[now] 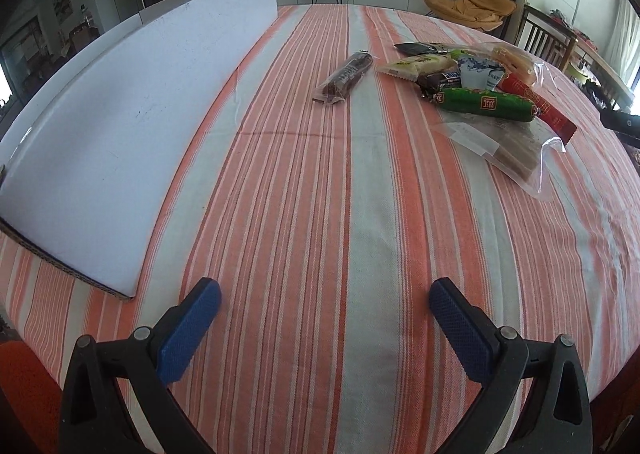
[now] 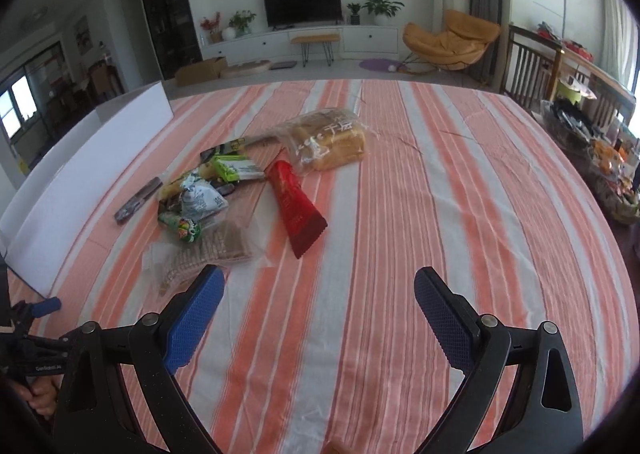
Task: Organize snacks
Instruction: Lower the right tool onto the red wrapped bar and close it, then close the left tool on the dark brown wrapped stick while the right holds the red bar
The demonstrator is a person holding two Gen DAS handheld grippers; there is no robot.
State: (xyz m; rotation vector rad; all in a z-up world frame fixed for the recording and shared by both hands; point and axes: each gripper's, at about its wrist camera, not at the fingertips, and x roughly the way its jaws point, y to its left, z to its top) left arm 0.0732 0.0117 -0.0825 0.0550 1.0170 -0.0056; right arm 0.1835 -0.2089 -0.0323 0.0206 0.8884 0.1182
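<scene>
Both jaws wide apart, nothing between them. Left gripper [image 1: 325,296] and right gripper [image 2: 319,286] hover over the orange-and-white striped tablecloth [image 1: 304,213]. Snack pile sits ahead: green sausage stick [image 1: 486,103], red foil pouch [image 2: 296,209], bagged sliced bread loaf [image 2: 330,141], clear pack of brown wafers [image 1: 508,145] nearest the right gripper's left finger. Dark wrapped snack bar [image 1: 346,77] lies apart from the pile, toward the white cardboard sheet [image 1: 120,125] at table's left edge.

A dark television [image 2: 303,4] stands on a long white cabinet [image 2: 296,41] against the far white wall. Right of it sits an orange lounge chair [image 2: 452,38]; potted plants [image 2: 380,5] flank the screen.
</scene>
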